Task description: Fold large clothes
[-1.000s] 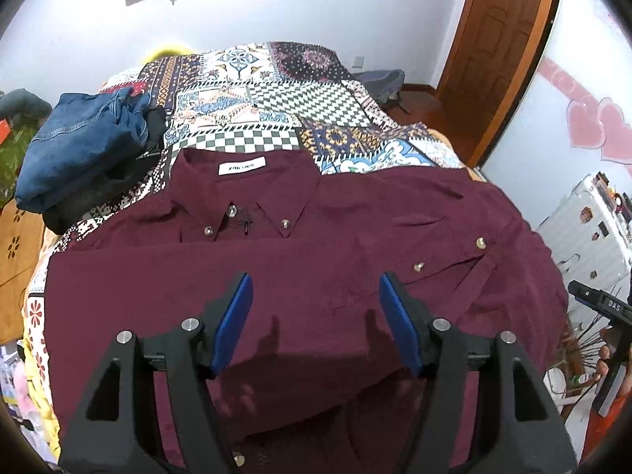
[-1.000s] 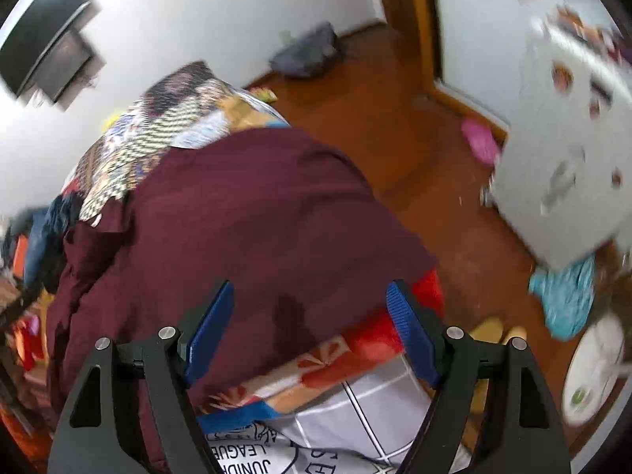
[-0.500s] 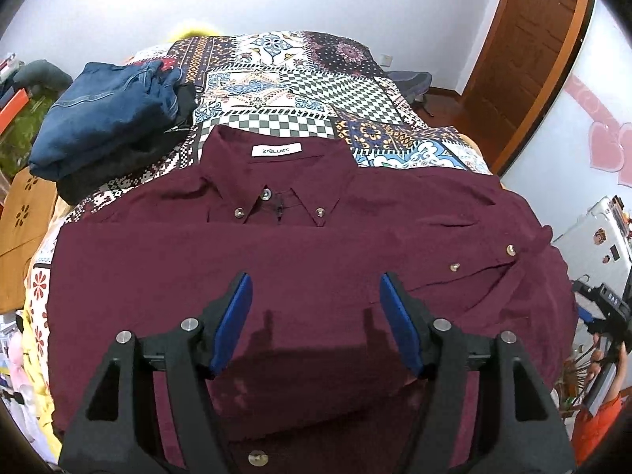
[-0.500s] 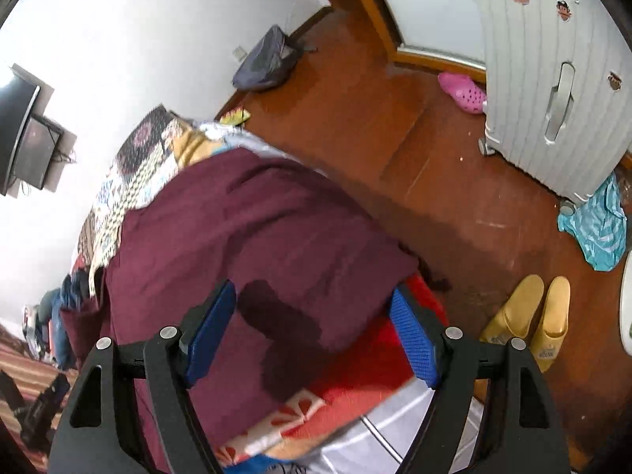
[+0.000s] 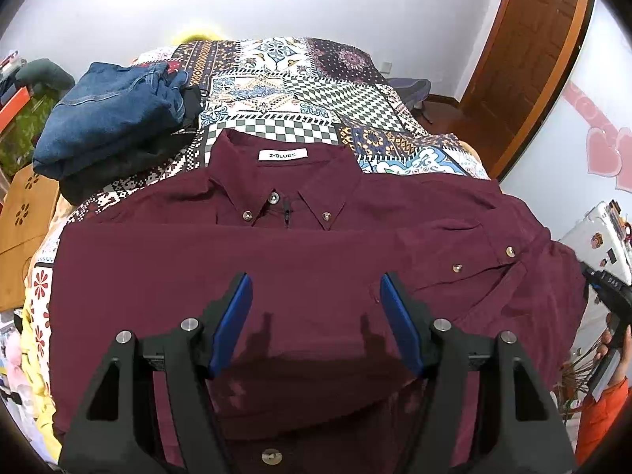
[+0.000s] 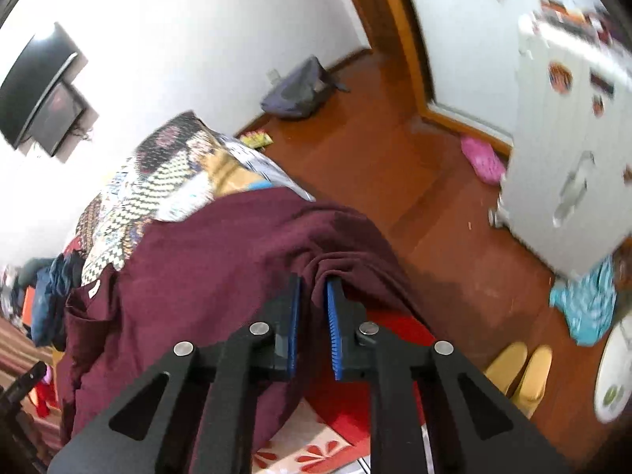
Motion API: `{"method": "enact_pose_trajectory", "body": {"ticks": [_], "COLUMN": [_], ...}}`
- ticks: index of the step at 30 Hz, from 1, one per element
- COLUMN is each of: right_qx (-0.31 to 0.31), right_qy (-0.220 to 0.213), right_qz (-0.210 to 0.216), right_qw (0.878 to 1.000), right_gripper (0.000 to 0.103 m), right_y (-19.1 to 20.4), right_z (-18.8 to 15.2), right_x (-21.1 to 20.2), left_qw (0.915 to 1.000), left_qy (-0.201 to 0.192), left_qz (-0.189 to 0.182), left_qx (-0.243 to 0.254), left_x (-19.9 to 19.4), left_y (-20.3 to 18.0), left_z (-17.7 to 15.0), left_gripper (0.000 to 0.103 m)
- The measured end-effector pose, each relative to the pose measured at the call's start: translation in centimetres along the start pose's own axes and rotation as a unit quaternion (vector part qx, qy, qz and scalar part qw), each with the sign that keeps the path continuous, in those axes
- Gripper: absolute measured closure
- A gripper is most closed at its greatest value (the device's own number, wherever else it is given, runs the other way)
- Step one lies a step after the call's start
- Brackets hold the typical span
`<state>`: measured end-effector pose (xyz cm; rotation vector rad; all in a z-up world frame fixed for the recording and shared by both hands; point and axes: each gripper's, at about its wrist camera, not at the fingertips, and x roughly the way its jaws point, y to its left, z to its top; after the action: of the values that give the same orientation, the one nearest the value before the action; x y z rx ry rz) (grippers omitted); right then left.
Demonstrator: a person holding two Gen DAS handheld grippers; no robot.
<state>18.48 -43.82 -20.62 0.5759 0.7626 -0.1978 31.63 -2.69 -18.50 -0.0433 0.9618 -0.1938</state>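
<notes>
Shirt (image 5: pixel 300 260) flat on the bed quilt (image 5: pixel 316 91), collar toward the far wall. Jeans pile (image 5: pixel 114 110) behind-left of it. Door (image 5: pixel 525 51) far right. Suitcase (image 6: pixel 568 166) right of bed, on floor.

Maroon shirt (image 5: pixel 316 260) spread front-up across patchwork bed (image 5: pixel 300 91), collar buttoned, white neck label showing. Left gripper (image 5: pixel 316 312) above shirt's lower front, blue fingers (image 5: pixel 233 320) wide apart, nothing between. Folded jeans (image 5: pixel 114 106) near the collar's left.
</notes>
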Motion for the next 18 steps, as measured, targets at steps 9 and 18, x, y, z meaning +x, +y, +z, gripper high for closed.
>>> {"method": "enact_pose_trajectory", "body": {"ticks": [9, 18], "right_qx": [-0.114, -0.242], "right_qy": [-0.061, -0.022], "right_qz": [0.102, 0.19], "right_qw": [0.986, 0.951], "right_gripper": [0.093, 0.094], "right_y": [10.6, 20.0], "right_z": [1.2, -3.3], "right_x": [-4.2, -3.1], "left_qw": [0.9996, 0.9993], "left_qy": [-0.025, -0.032], "left_qz": [-0.006, -0.012], "left_qx": [-0.008, -0.016], "left_x": [-1.9, -2.8], "left_y": [1.4, 3.6], "left_z": [-0.4, -1.4], "left_gripper": [0.037, 0.037]}}
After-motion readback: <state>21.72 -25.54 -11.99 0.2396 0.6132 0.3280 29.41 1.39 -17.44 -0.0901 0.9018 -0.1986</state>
